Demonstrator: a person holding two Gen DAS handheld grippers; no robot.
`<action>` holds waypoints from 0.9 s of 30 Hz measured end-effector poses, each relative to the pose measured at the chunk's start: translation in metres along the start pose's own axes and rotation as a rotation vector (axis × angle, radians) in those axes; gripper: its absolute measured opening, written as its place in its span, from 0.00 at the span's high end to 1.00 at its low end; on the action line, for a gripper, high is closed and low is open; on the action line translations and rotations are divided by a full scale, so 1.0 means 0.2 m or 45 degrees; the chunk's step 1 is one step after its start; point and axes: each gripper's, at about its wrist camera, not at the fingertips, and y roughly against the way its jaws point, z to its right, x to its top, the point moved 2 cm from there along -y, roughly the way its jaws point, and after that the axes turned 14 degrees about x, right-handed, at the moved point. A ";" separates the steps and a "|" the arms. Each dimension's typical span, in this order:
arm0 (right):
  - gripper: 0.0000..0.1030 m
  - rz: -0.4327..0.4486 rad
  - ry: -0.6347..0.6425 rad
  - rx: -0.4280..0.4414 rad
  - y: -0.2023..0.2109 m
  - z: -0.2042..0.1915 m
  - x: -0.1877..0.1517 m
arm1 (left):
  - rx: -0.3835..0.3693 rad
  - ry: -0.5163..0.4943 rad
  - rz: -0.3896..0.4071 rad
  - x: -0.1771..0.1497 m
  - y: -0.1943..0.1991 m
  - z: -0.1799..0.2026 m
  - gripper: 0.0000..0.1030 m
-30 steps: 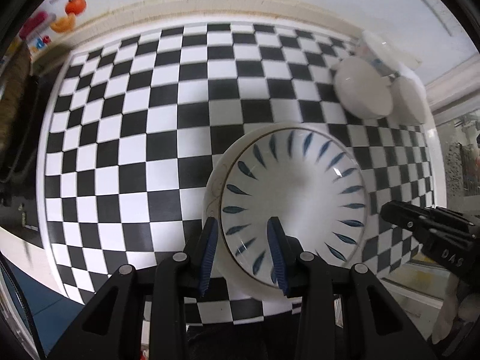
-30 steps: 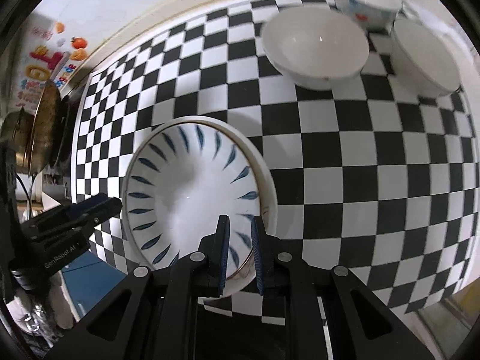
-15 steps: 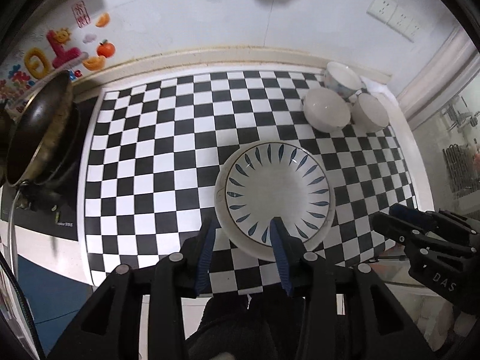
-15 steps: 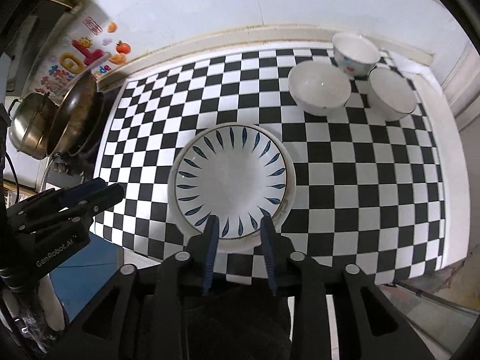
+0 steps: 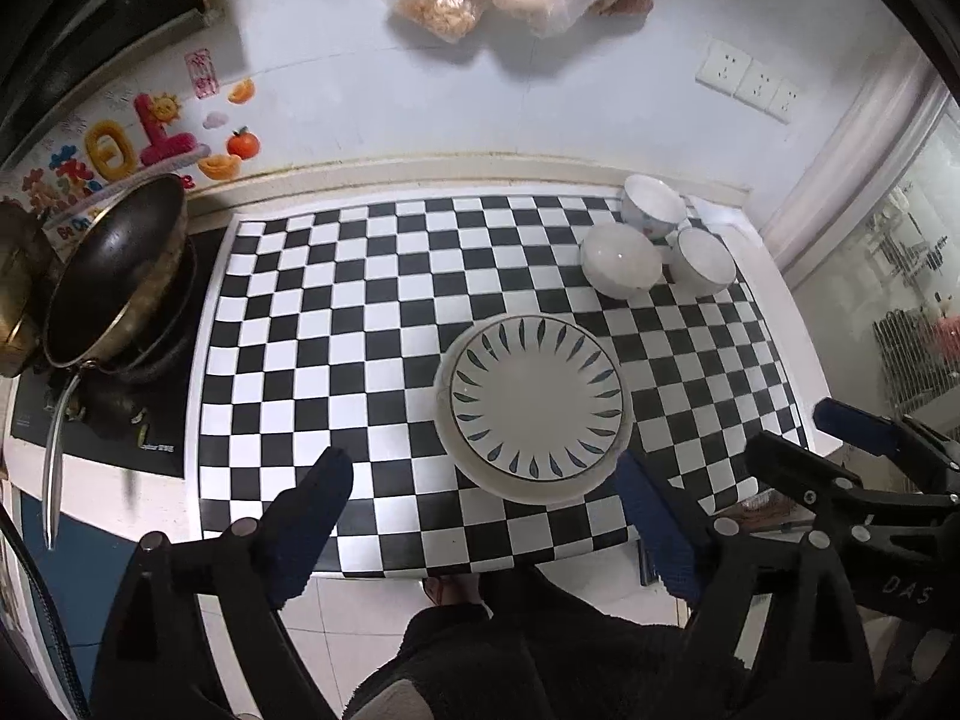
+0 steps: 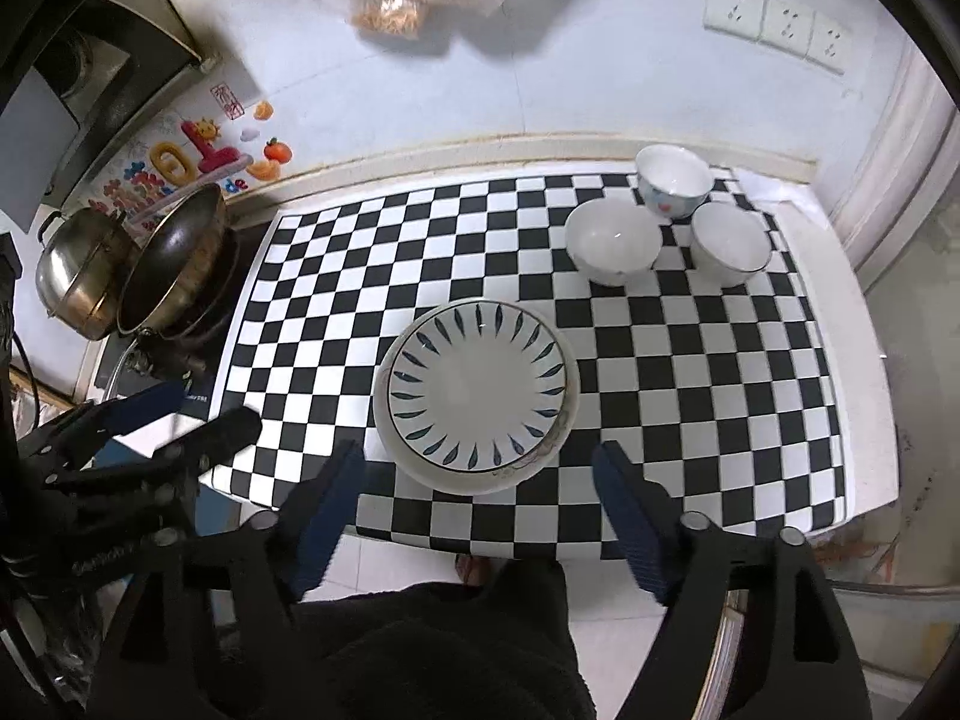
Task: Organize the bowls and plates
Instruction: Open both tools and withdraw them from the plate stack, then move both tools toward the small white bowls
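On checkered counter (image 5: 372,312), stacked plates (image 5: 536,399) (tools apart)

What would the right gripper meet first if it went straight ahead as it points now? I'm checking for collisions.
Probably the leaf-patterned plate, which tops a plate stack on the checkered mat. It lies just beyond the open right gripper, roughly centred between its fingers. Depth is unclear in this fisheye view.

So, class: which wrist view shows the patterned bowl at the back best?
The right wrist view: the patterned bowl shows its red-and-blue side marks and open inside. The left wrist view shows it smaller, its marks barely visible.
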 end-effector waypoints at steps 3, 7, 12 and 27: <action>0.18 0.023 0.000 -0.010 0.06 -0.02 -0.02 | 0.003 0.010 0.015 -0.03 0.04 -0.01 0.13; 0.17 0.057 0.013 -0.026 0.15 -0.06 -0.07 | -0.002 0.017 0.026 -0.06 0.09 -0.02 0.13; 0.16 0.085 0.009 -0.034 0.22 -0.08 -0.10 | 0.001 0.013 0.046 -0.10 0.15 -0.02 0.13; 0.16 0.253 -0.056 0.058 0.25 0.10 -0.03 | 0.042 0.059 0.167 0.08 0.10 0.04 0.13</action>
